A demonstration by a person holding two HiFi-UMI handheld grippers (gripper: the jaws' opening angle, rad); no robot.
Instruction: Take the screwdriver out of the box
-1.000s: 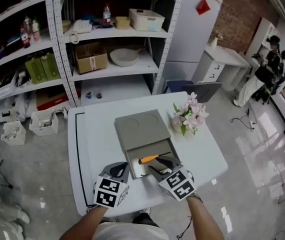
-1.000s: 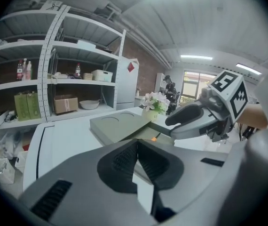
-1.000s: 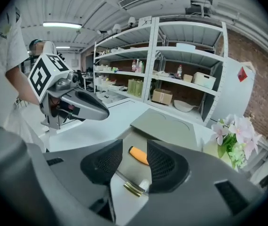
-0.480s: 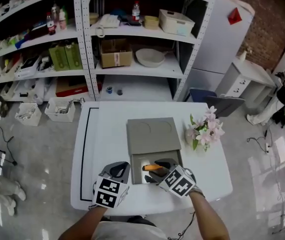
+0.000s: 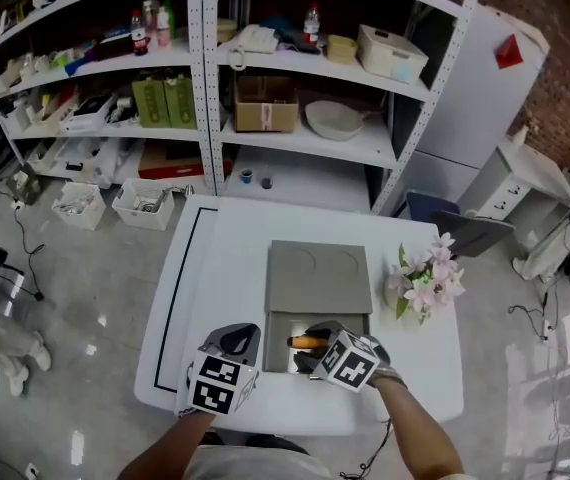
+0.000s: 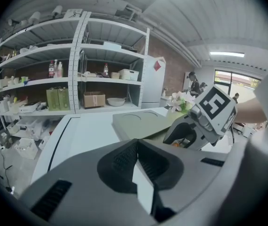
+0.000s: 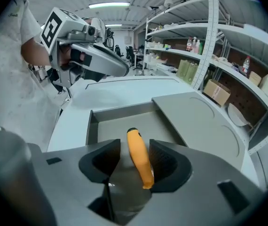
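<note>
White tabletop [image 5: 225, 268], steel shelving [image 5: 205, 88] behind, brick wall [image 5: 565, 8] far right. Grey box [image 5: 317, 278], near end uncovered; orange screwdriver [image 7: 137, 147] lies inside. Right tool [image 7: 135, 164] jaws opening, astride the handle, not gripping. Left tool [image 6: 136, 149] closed, empty, near left.

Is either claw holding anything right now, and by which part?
Nothing is gripped. The right gripper is opening its jaws, with the orange handle of the screwdriver between them. The left gripper is empty.
</note>
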